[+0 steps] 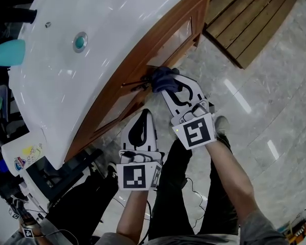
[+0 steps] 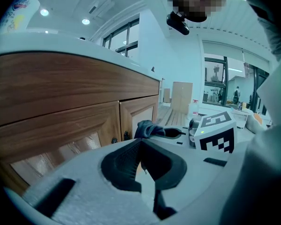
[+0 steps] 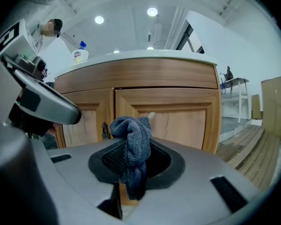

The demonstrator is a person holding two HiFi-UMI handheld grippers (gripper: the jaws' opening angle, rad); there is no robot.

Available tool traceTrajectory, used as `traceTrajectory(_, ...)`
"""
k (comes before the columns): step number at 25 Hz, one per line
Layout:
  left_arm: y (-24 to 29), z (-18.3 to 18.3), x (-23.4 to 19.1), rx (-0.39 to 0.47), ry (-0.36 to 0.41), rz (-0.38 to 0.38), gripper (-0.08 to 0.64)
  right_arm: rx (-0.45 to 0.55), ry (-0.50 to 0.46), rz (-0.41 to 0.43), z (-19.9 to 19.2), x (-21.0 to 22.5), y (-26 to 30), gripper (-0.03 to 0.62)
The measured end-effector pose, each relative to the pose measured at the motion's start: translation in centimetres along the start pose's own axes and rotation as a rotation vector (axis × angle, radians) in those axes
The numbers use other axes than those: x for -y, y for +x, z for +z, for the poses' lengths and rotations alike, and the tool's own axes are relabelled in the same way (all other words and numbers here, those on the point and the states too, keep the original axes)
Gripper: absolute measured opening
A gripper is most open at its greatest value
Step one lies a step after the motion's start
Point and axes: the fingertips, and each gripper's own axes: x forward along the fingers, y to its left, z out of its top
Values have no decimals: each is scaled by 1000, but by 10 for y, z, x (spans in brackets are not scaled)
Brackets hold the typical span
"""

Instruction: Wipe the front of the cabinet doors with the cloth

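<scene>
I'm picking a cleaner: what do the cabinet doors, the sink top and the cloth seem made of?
The cabinet doors look like wood or veneer: brown grain under a glossy varnish. The sink top is smooth shiny white, probably ceramic or similar. The cloth is dark blue fabric with a nubby knit texture, possibly microfibre.

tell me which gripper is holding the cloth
The right gripper: its jaws pinch the dark blue cloth. The left gripper is shut, with nothing between.

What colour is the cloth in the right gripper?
Dark blue-grey cloth, knitted texture; clearest in the right gripper view.
</scene>
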Motion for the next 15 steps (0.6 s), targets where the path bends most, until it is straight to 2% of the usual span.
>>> traceTrajectory(7,2,-5,2,0,-3,-8,6,-1,-40,33,-9,-10,22,83)
traceTrajectory(11,3,-8,9,-15,-42,-13,6,1,-32,34,-10,-10,32,83)
traceTrajectory(15,2,-9,11,-16,-48,-17,6,13,-16,33,-10,-10,37,83)
